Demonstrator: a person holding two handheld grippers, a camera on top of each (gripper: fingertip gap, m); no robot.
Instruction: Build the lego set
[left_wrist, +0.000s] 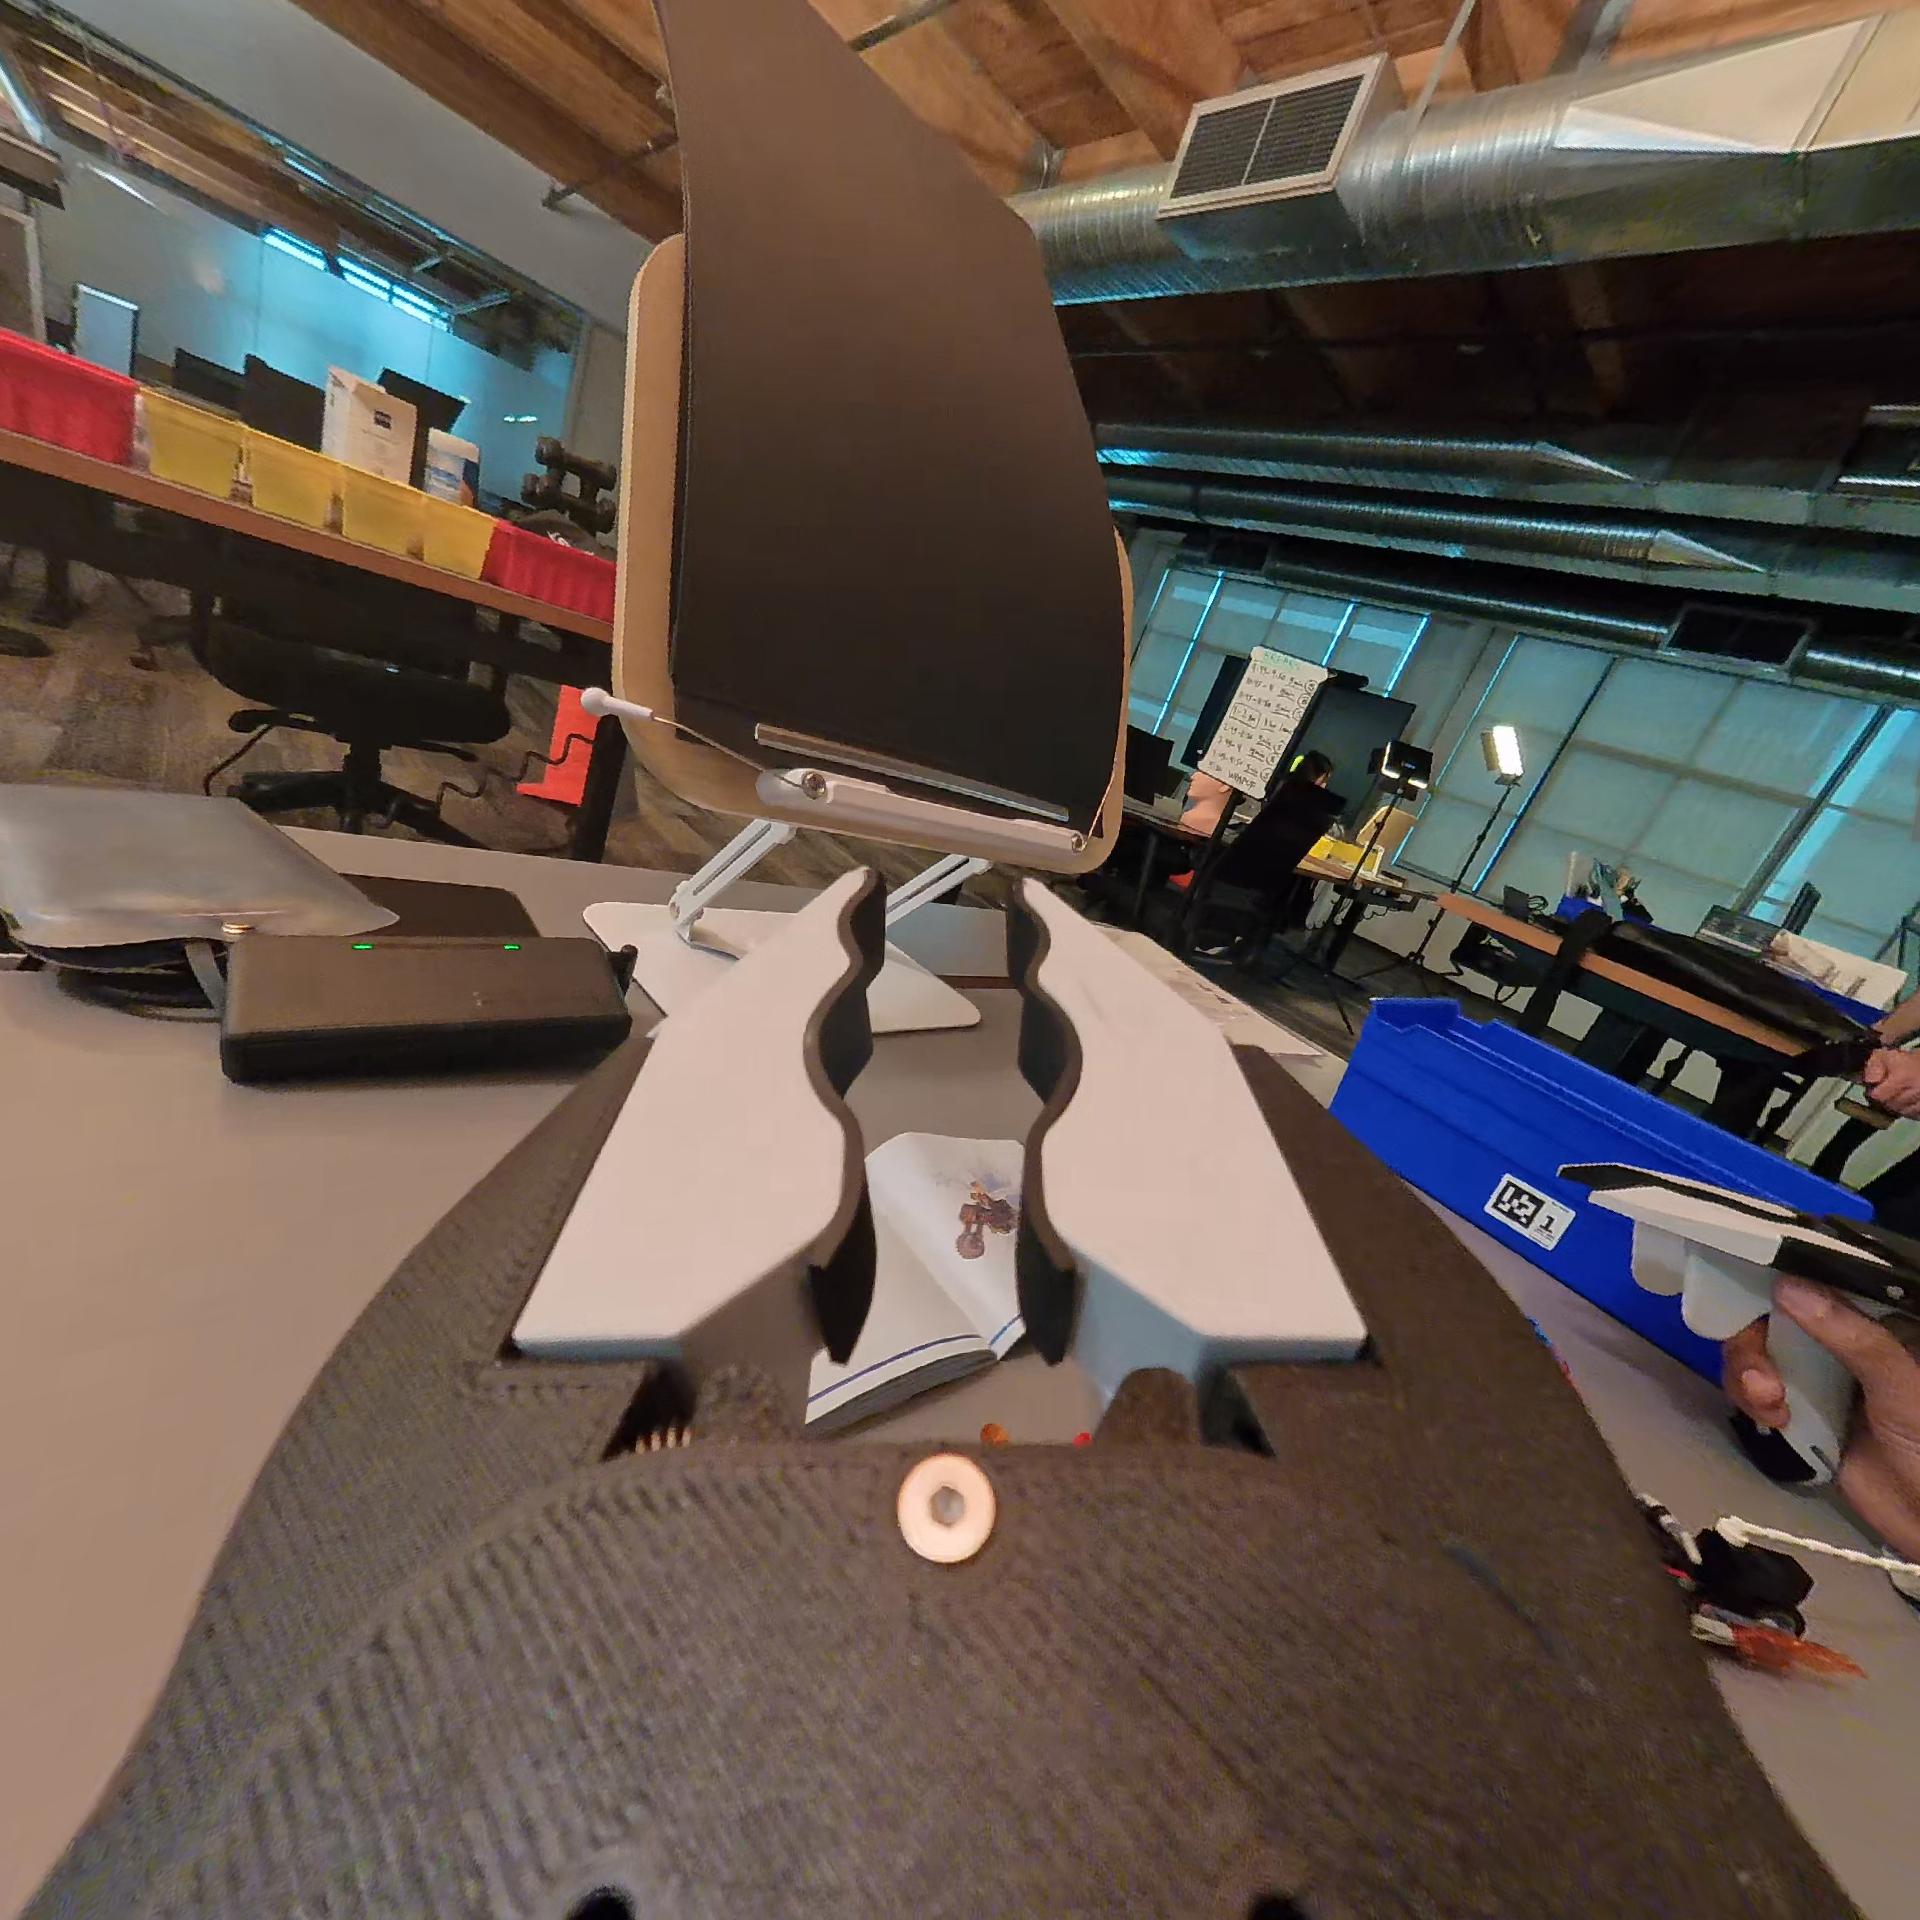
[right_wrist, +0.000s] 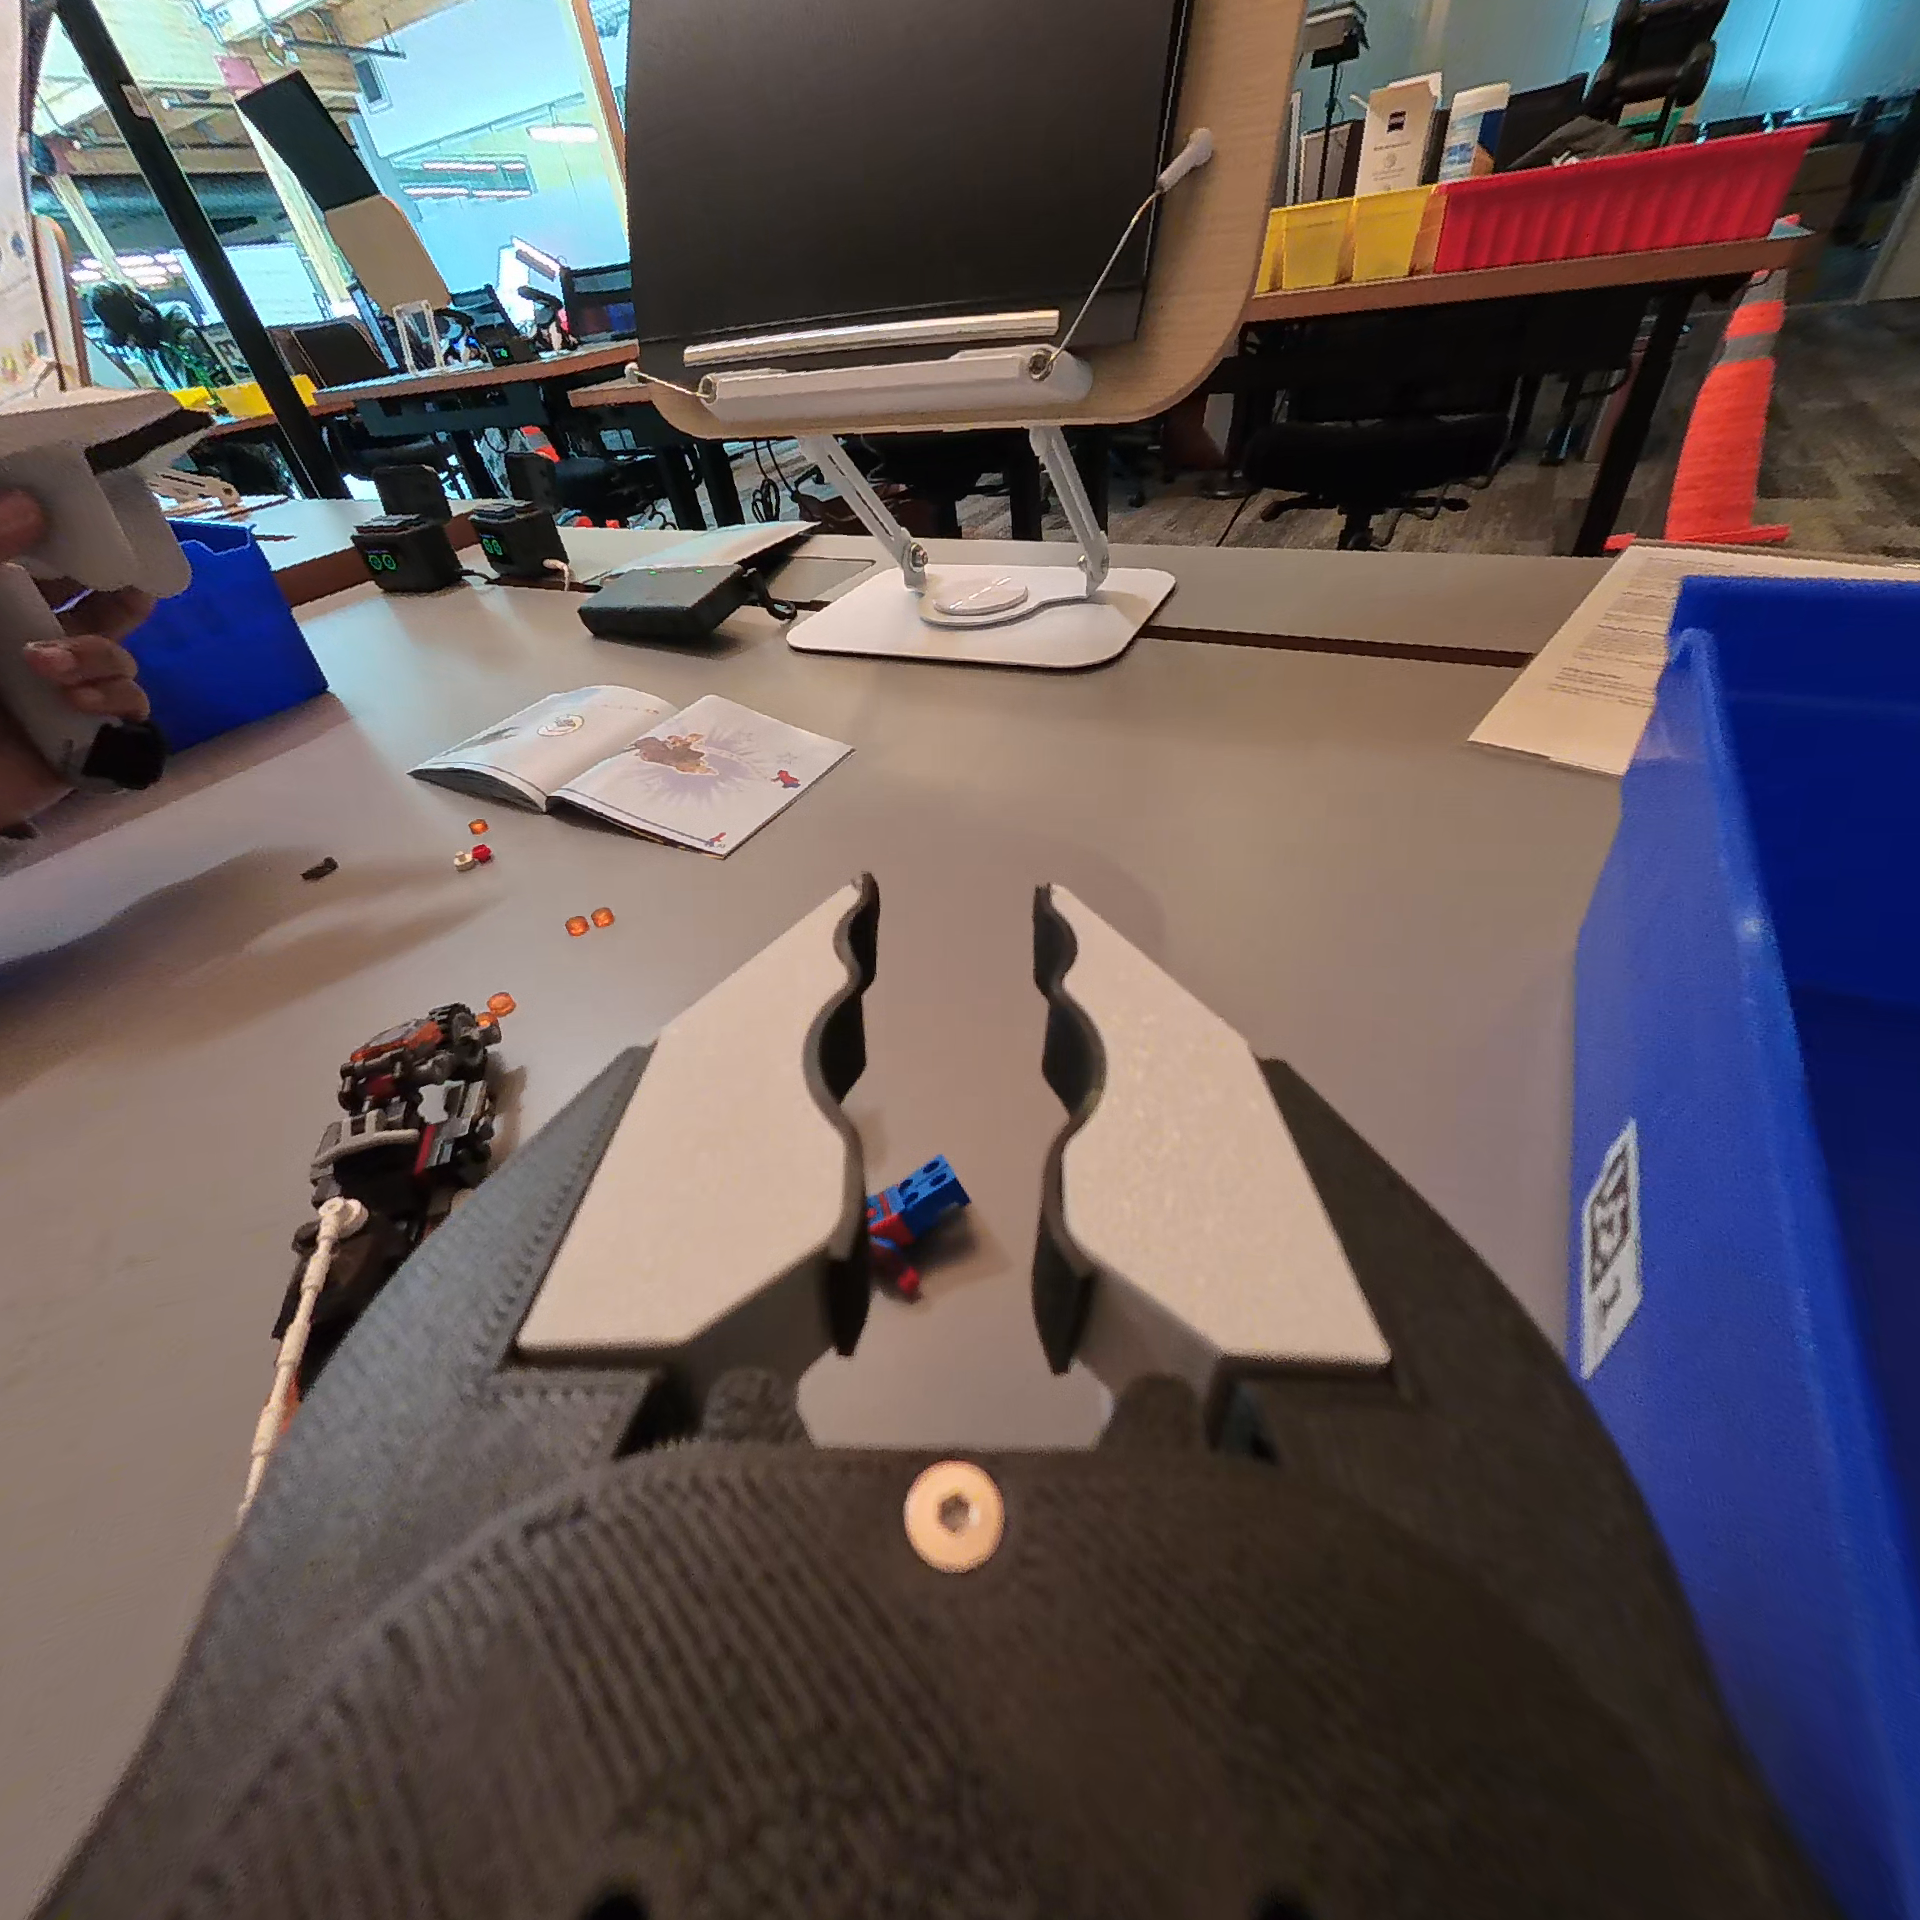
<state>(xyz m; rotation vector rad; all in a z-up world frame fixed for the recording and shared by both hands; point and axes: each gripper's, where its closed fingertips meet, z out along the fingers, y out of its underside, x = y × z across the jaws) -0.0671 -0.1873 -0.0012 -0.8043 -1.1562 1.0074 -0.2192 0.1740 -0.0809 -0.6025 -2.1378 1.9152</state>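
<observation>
Beside the open paper instruction booklet (right_wrist: 634, 764) on the grey table (right_wrist: 1195, 831), the two grippers hovered with nothing held. The right gripper (right_wrist: 951, 997) had its jaws spread apart and empty, and a small blue-and-red lego minifigure (right_wrist: 914, 1216) lay on the table between its fingers (right_wrist: 727, 1164), nearer the left one, with no contact evident. The left gripper (left_wrist: 940, 1018) was likewise parted and empty, raised above the booklet (left_wrist: 935, 1268).

Left of the minifigure sat the dark grey and black lego vehicle with orange parts and a white string (right_wrist: 410, 1122), partly built. Between it and the booklet lay loose small orange, red and black studs (right_wrist: 589, 923).

The likely risk was closing on the lying minifigure off-centre: it could pivot, pop out, or split at the waist. A sweeping approach could also scatter the tiny studs.

Only the right wrist view showed the minifigure and most loose pieces. The left wrist view alone showed the right gripper's handle in a hand (left_wrist: 1808, 1361), before a blue plastic bin (left_wrist: 1507, 1101).
</observation>
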